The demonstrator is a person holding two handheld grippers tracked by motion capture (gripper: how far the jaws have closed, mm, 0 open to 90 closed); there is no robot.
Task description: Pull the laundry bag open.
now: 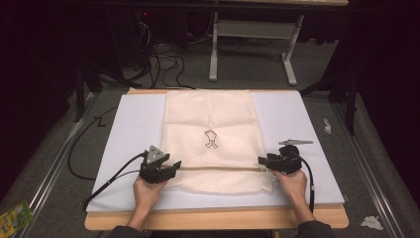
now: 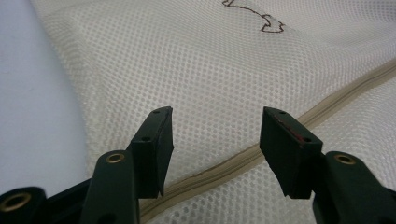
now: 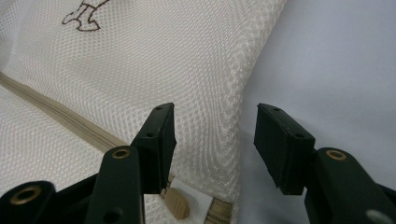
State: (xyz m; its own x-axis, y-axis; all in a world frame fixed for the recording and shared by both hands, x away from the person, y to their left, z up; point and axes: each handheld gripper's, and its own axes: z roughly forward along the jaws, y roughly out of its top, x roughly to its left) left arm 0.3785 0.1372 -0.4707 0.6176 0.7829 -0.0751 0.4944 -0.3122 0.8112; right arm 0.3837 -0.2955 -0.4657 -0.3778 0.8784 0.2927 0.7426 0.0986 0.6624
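A cream mesh laundry bag (image 1: 210, 126) lies flat on a white board (image 1: 292, 114), with a small brown outline drawing (image 1: 210, 139) at its middle and a beige zipper (image 1: 218, 168) running across near its front edge. My left gripper (image 1: 174, 165) stands open at the zipper's left end; in the left gripper view the zipper (image 2: 280, 140) passes between the jaws over the mesh (image 2: 187, 70). Open too, my right gripper (image 1: 261, 160) hovers at the bag's right edge, and the beige zipper pull (image 3: 177, 205) lies just below its left jaw.
The white board rests on a wooden table (image 1: 213, 220). Cables (image 1: 106, 178) trail from both grippers toward the front. Behind the table stand a white frame (image 1: 252, 44) and tangled floor cables (image 1: 163, 64). Scraps of paper (image 1: 371, 222) lie on the floor at the right.
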